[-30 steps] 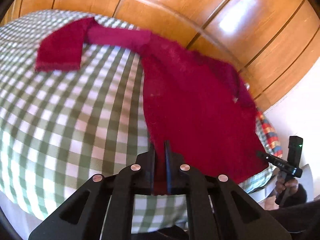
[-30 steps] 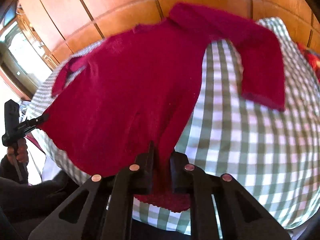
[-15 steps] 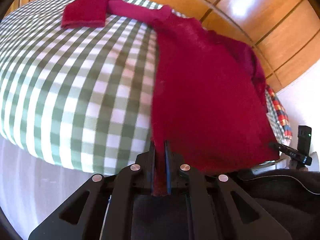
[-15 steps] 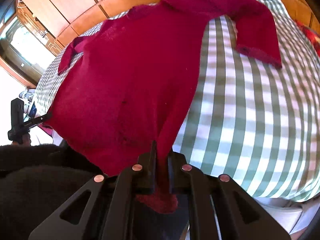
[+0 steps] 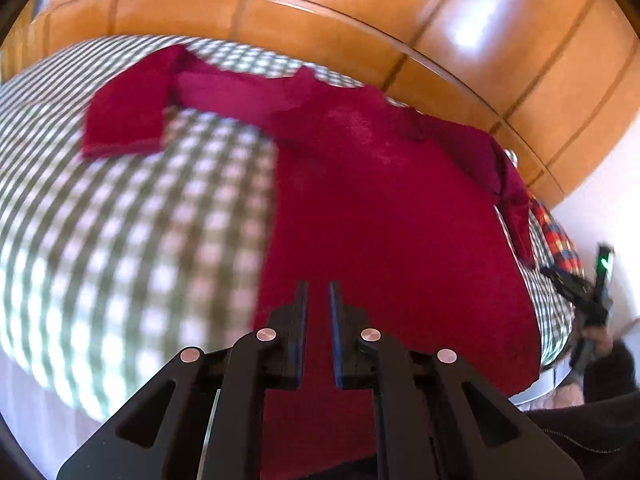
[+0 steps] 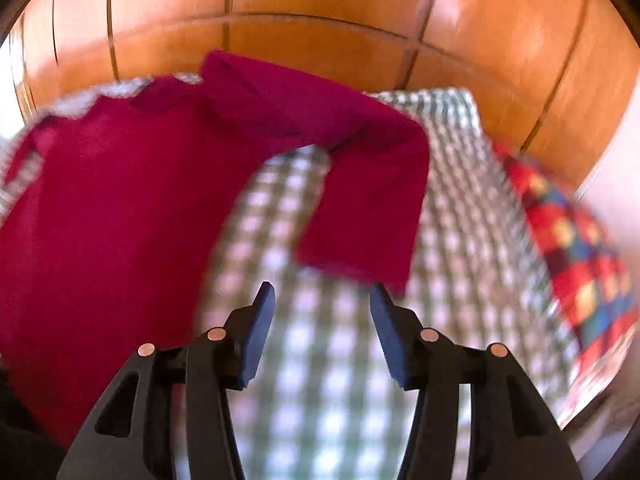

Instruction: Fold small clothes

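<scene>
One left gripper (image 5: 319, 292) pinching red sweater (image 5: 380, 220), right gripper (image 6: 322, 294) parted, empty

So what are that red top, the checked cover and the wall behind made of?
Red top: looks like soft knit, perhaps wool or acrylic; matte, slightly fuzzy surface, limp drape.
Checked cover: woven cloth, likely cotton; flat matte green-and-white gingham.
Wall: wood or wood-look panels, glossy varnish; bright window glare and dark seams between panels.
</scene>
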A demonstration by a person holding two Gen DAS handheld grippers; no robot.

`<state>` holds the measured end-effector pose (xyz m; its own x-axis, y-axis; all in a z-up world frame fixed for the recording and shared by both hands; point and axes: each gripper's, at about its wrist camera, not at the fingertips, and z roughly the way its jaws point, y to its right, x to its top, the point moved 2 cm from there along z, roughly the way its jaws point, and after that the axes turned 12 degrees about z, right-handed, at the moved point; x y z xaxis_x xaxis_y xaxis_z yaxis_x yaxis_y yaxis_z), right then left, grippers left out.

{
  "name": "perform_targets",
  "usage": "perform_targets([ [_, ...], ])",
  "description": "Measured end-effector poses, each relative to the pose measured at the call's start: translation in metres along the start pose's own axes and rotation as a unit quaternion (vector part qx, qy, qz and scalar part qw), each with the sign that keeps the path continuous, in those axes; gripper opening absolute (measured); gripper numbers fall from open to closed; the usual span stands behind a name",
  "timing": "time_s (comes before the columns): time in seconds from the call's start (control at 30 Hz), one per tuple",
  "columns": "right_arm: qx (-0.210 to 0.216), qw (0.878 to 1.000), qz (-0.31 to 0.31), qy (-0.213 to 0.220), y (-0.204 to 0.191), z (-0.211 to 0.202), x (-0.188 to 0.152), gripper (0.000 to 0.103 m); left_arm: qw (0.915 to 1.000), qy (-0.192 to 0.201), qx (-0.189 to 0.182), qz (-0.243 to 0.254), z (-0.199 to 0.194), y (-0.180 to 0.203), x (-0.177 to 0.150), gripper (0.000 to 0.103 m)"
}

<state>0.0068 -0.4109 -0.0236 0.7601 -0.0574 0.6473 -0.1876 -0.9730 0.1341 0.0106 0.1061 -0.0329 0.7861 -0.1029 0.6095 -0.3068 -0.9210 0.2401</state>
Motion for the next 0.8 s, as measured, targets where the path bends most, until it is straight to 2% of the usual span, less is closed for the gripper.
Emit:
perform_targets([
  [0.1,-0.012,0.999,-0.027,-0.036,0.001,0.038,0.005,0.045,0.9995,0.002,-0.012,0.028,0.016,0.023,0.015,0.008],
  [0.17,-0.004,0.998,-0.035,-0.060,0.005,0.051,0.003,0.010,0.9989,0.002,-0.019,0.044,0.026,0.037,0.024,0.008],
  [0.23,0.004,0.998,-0.032,-0.059,0.008,0.049,0.004,0.005,0.9980,0.002,-0.027,0.058,0.036,0.050,0.032,0.008],
  [0.3,0.022,0.999,-0.006,-0.044,0.018,0.033,0.013,0.003,0.9969,0.000,-0.029,0.073,0.046,0.062,0.042,0.008],
  [0.37,0.052,0.997,0.045,-0.018,0.039,0.007,0.030,0.003,0.9957,-0.004,-0.034,0.086,0.057,0.072,0.049,0.008],
  [0.5,0.114,0.979,0.164,0.034,0.094,-0.040,0.067,0.003,0.9932,-0.015,-0.039,0.109,0.079,0.088,0.065,0.008],
  [0.57,0.124,0.968,0.210,0.052,0.118,-0.053,0.088,0.003,0.9921,-0.019,-0.042,0.117,0.089,0.095,0.073,0.008],
  [0.7,0.102,0.951,0.284,0.063,0.169,-0.047,0.118,0.003,0.9904,-0.025,-0.042,0.130,0.110,0.109,0.089,0.008],
  [0.8,0.065,0.938,0.337,0.040,0.212,-0.019,0.126,0.003,0.9885,-0.029,-0.043,0.142,0.124,0.120,0.098,0.008],
])
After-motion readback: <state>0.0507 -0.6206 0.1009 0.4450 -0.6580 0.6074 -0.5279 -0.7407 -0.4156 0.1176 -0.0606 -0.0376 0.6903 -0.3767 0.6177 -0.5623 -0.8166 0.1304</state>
